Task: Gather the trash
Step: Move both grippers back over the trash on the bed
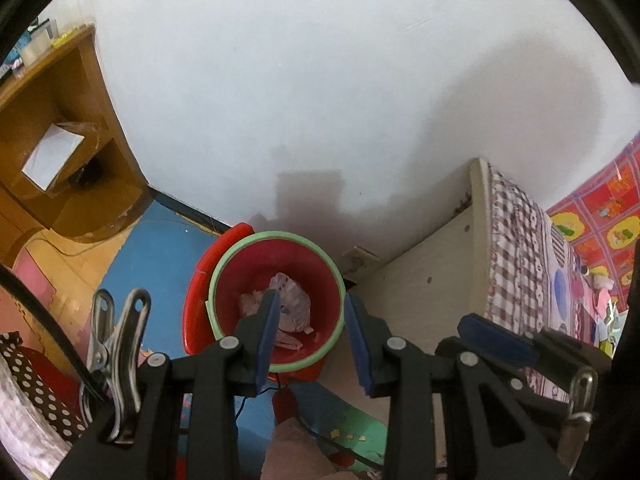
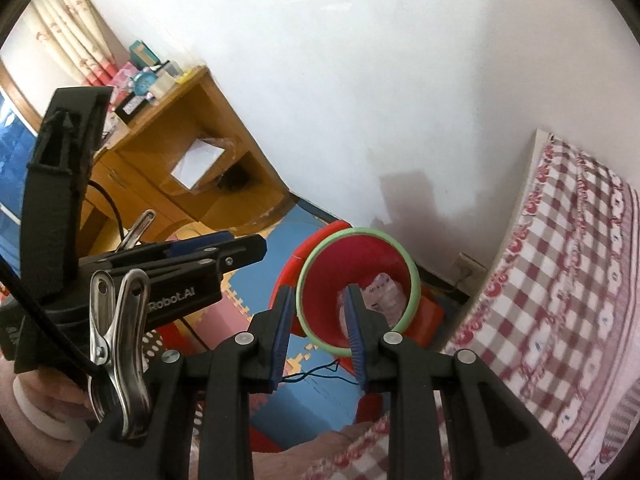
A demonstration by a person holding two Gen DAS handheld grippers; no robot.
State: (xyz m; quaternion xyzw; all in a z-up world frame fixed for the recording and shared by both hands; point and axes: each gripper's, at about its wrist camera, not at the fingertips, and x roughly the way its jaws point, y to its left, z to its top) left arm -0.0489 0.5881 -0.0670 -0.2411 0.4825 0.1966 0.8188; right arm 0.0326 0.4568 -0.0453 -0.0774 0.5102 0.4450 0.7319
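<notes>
Both claws empty: left gripper (image 1: 310,336) and right gripper (image 2: 318,330) sit partly spread, nothing btwn the pads. Crumpled trash (image 1: 286,306) lies in the red bin (image 1: 276,240), below and just ahead of both. Judged: drop done; lift straight, keep clear of the rim. Blue foam floor mat (image 1: 160,248), white wall (image 1: 320,80) behind, checked bed (image 2: 568,280) to the right.

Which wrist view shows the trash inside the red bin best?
The left wrist view: it looks almost straight down into the bin, so the crumpled paper on its bottom shows nearly whole. The right wrist view sees the bin at a slant, and a finger covers part of the paper.
</notes>
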